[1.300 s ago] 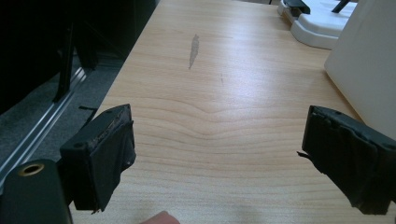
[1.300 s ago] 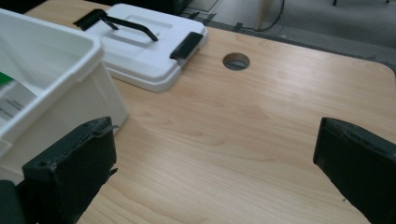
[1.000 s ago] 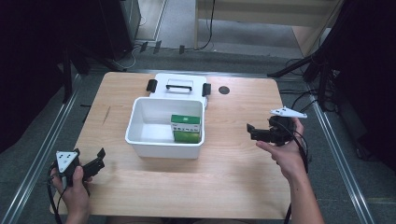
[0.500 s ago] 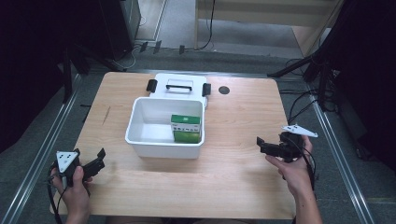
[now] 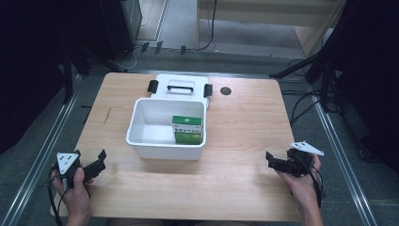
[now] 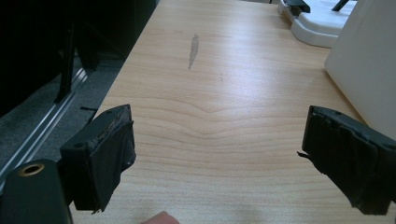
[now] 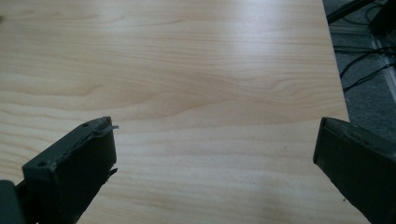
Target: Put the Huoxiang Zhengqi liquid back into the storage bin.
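Right hand-held gripper now lower, nearer table edge; jaws apart.

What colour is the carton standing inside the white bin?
Green, with a white top band; the carton shows best in the high view.

We see a pale wooden table with wavy grain and one grey streak. On it sits a white tub holding a green carton topped in white. Behind lies a white lid with black clips.
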`<action>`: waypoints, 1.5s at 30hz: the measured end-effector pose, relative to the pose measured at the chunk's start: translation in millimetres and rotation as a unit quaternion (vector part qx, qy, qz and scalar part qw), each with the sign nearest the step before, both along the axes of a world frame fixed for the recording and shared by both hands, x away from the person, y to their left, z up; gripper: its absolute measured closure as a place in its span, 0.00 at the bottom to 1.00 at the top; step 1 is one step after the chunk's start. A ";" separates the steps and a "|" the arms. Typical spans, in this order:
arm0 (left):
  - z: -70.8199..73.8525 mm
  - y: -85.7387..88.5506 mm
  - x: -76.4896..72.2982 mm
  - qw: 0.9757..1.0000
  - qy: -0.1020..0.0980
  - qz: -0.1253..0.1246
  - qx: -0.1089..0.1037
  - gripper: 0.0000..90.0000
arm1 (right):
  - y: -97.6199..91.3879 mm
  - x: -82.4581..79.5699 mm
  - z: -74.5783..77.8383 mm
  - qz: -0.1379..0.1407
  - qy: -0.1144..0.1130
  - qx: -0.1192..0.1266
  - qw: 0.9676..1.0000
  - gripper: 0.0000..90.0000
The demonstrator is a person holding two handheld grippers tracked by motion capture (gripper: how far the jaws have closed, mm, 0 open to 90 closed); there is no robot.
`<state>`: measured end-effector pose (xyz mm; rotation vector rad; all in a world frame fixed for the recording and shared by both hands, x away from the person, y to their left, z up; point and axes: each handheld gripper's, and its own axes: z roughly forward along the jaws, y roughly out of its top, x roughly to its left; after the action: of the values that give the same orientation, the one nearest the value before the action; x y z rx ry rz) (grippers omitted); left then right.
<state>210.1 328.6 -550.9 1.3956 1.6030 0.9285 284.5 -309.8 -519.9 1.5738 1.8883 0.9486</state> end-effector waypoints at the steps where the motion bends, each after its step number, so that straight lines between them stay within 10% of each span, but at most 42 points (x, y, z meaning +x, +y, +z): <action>1: 0.0 -0.1 0.1 1.000 0.000 0.000 -0.001 0.11 | -1.2 -2.7 -2.3 -0.003 0.000 -0.002 1.000 0.00; 24: 0.0 0.0 -0.1 1.000 0.000 0.000 -0.001 0.11 | -32.2 -56.2 -27.1 -0.016 -0.054 0.032 0.998 0.00; 33: -0.1 0.0 0.0 1.000 0.003 0.001 -0.002 0.11 | -29.8 -66.2 -27.5 -0.032 -0.055 0.001 0.998 0.00; 45: 0.1 0.7 0.7 1.000 0.008 -0.001 -0.002 0.11 | -34.9 -68.7 -27.1 -0.041 -0.062 0.023 0.997 0.00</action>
<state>210.7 329.2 -550.8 1.4035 1.6147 0.9145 215.8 -344.7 -547.1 1.5679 1.7166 1.0348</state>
